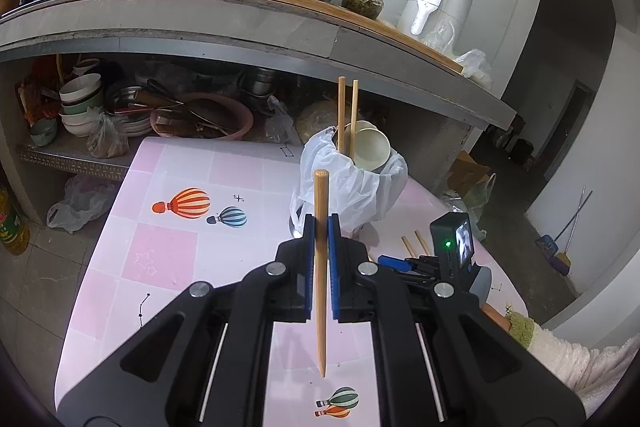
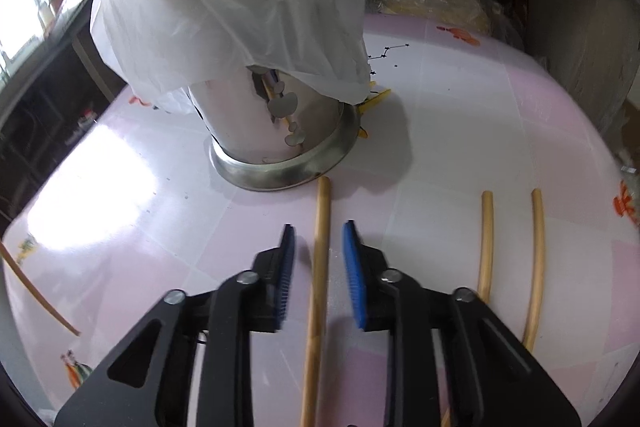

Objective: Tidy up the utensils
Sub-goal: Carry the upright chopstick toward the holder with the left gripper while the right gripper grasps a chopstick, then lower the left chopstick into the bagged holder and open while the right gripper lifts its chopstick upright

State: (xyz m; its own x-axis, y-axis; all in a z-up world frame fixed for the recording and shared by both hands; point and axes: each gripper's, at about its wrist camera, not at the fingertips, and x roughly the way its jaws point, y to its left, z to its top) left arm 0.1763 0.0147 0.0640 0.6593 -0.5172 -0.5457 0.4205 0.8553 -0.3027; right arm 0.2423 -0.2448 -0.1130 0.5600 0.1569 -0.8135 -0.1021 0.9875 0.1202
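My left gripper is shut on a wooden chopstick and holds it upright above the pink table. Beyond it stands a metal utensil holder draped in a white plastic bag, with two chopsticks and pale spoons sticking out. My right gripper is open and low over the table. Its blue pads straddle a chopstick lying flat, with a gap on each side. Two more chopsticks lie to its right. The holder stands just ahead.
A concrete counter with a stove, pots, bottles and a white appliance runs behind the table. Bowls and pans crowd the shelf under it. A thin stick crosses the right wrist view's left edge. A sleeve shows at the right.
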